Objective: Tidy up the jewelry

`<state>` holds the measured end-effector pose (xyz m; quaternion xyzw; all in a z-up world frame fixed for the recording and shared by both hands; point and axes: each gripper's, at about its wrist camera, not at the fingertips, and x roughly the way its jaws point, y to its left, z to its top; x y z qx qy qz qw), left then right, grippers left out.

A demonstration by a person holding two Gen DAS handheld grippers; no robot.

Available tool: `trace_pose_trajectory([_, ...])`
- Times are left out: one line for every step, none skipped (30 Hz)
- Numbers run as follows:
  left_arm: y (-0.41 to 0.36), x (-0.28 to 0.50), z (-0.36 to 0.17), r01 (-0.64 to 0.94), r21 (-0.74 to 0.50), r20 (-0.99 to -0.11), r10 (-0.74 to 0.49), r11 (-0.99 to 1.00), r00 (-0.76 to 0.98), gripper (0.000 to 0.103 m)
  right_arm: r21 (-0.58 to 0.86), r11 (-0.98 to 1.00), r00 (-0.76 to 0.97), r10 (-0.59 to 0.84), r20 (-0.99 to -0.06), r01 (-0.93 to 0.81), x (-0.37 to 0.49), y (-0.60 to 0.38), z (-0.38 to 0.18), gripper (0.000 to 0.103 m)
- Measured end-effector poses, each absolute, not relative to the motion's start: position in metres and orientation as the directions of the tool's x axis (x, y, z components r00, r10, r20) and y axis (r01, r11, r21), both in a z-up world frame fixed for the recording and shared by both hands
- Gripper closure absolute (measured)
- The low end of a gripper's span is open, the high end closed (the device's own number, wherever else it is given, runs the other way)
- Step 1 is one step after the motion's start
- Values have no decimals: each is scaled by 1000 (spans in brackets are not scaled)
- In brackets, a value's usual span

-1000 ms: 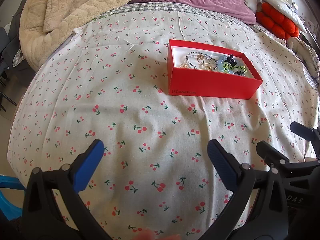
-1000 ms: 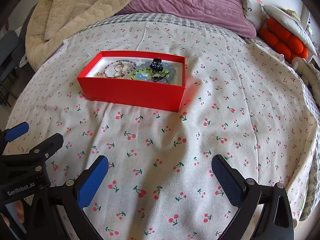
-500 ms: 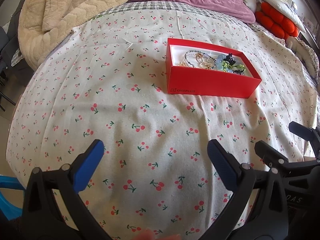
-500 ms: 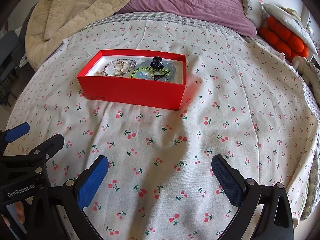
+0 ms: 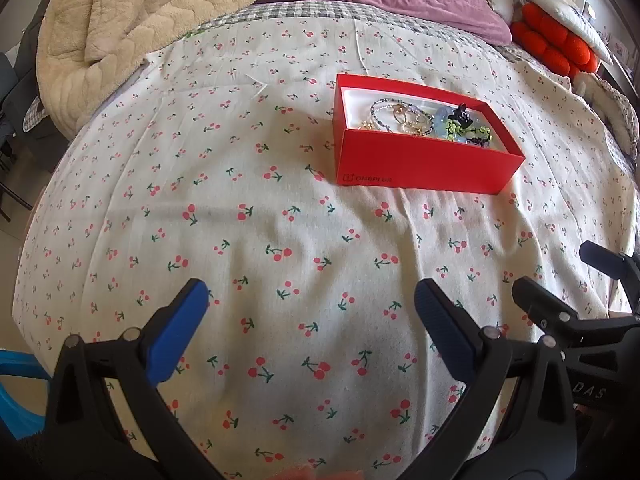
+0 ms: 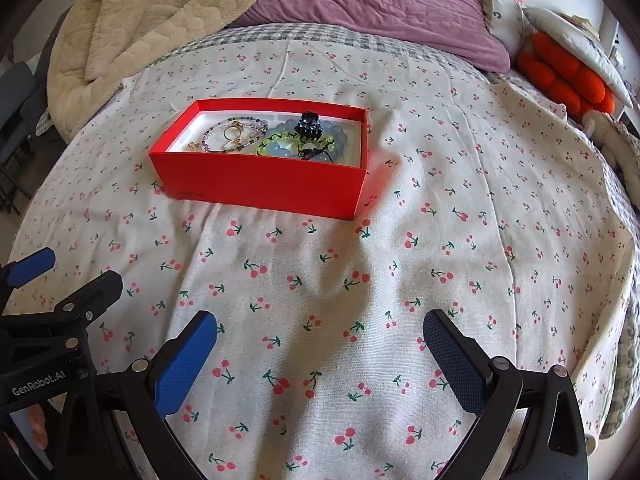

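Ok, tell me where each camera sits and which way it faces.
Left wrist: on the left gripper, facing forward over the cherry-print sheet to the red box; right gripper at right edge.
Right wrist: on the right gripper, same heading; left gripper at left edge.
Shared: box, sheet, purple pillow.

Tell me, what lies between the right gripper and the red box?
Only bare cherry-print sheet lies between the right gripper and the box, as the right wrist view shows.
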<state>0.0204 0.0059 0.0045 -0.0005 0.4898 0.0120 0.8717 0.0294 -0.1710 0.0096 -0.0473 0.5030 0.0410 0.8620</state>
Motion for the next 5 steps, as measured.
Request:
trace_pose_trajectory([6, 20, 4, -18, 11, -854, 18, 1000, 520, 1, -41, 992, 490, 22, -871, -118, 29, -171, 9, 0])
trace_pose_trajectory([5, 19, 4, -15, 14, -853, 20, 1000, 522, 1, -43, 992, 490, 20, -872, -118, 29, -171, 9, 0])
trace_pose_trajectory([4, 19, 3, -11, 16, -852, 19, 1000, 523, 1, -47, 992, 489, 15, -872, -115, 29, -171, 7, 0])
trace_pose_trajectory([4, 19, 1, 0, 11, -851, 9, 1000, 525, 1, -52, 993, 489, 9, -872, -110, 29, -172, 6, 0])
trace_pose_trajectory([2, 20, -2, 11, 0, -849, -5, 1000, 529, 1, -56, 993, 488, 0, -873, -101, 30, -173, 3, 0])
